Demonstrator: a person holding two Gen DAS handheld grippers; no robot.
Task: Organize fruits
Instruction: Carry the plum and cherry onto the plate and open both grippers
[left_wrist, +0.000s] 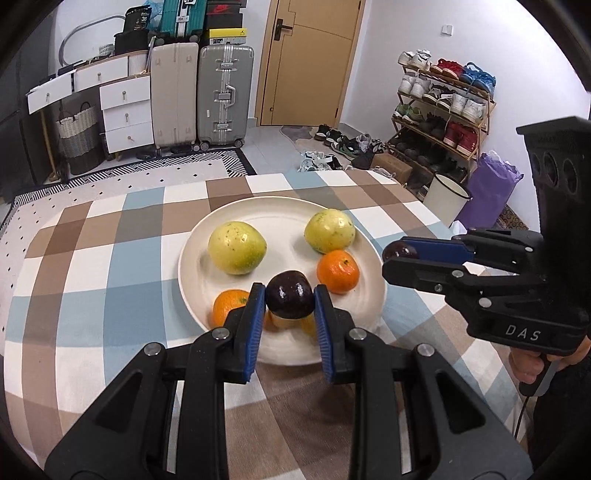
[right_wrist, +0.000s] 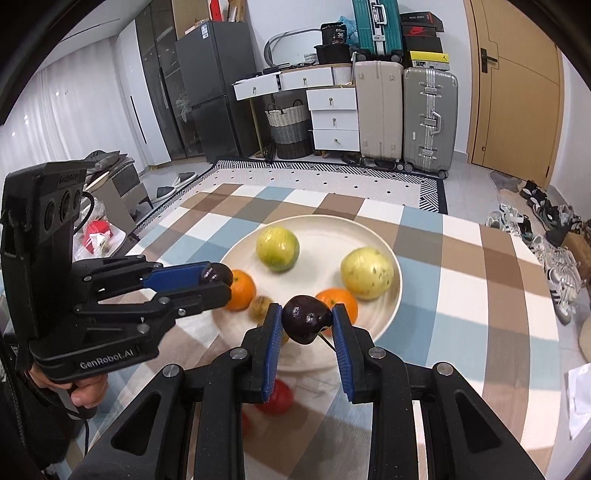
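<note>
A cream plate (left_wrist: 229, 218) (right_wrist: 325, 225) sits on the checked table and holds two yellow-green fruits (left_wrist: 236, 248) (left_wrist: 329, 230) and two oranges (left_wrist: 338, 271) (left_wrist: 227, 306). My left gripper (left_wrist: 290, 295) is shut on a dark purple cherry (left_wrist: 290, 297) above the plate's near rim; it also shows in the right wrist view (right_wrist: 216, 278). My right gripper (right_wrist: 306, 321) is shut on a second dark cherry (right_wrist: 307, 320) over the plate's near edge; it shows in the left wrist view (left_wrist: 400, 254). A small yellowish fruit (right_wrist: 260, 307) lies on the plate.
Red fruits (right_wrist: 279, 397) lie blurred on the table below my right gripper. The checked tablecloth (left_wrist: 110, 258) extends left and right of the plate. Suitcases, drawers, a shoe rack and a door stand beyond the table.
</note>
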